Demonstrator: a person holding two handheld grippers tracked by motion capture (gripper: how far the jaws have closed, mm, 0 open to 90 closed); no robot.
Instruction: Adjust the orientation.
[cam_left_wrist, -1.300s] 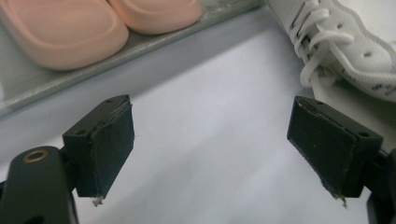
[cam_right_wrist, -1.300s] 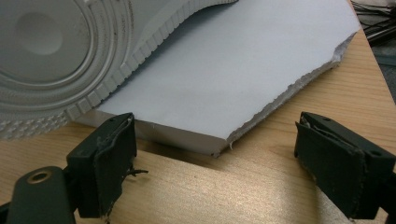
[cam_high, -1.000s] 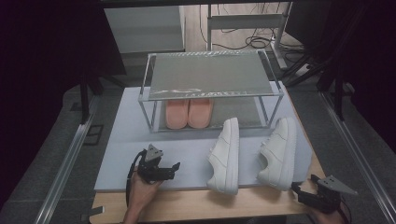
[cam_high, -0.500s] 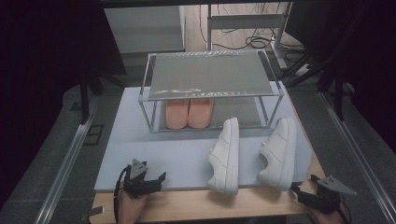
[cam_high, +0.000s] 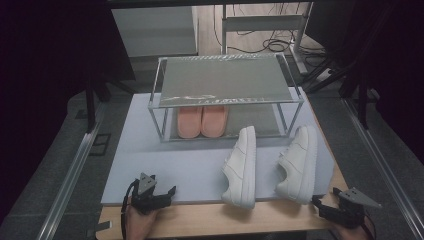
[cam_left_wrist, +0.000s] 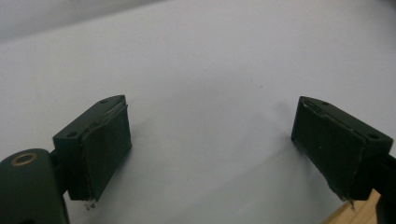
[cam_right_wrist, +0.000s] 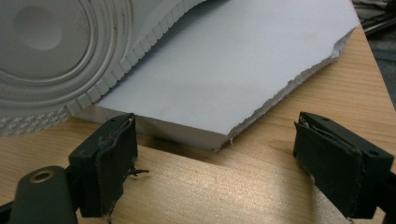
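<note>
Two white sneakers lie on their sides on a pale grey mat (cam_high: 165, 160), one in the middle (cam_high: 241, 167) and one to the right (cam_high: 298, 162). My left gripper (cam_high: 167, 196) rests at the mat's front left edge. In the left gripper view it (cam_left_wrist: 210, 154) stands open over bare mat (cam_left_wrist: 210, 70). My right gripper (cam_high: 320, 206) is at the front right, just behind the right sneaker's heel. In the right gripper view it (cam_right_wrist: 215, 168) is open above the wooden table (cam_right_wrist: 210, 191), with the sneaker's ribbed sole (cam_right_wrist: 46, 56) and the mat's torn corner (cam_right_wrist: 243, 79) ahead.
A metal two-level rack (cam_high: 165, 100) stands at the back of the mat, with a pair of pink slippers (cam_high: 202, 121) on its lower shelf. Wooden table (cam_high: 240, 220) shows along the front edge. Dark frames and cables surround the table.
My left gripper has drawn back towards the front edge of the table. The right gripper and both sneakers have stayed put.
</note>
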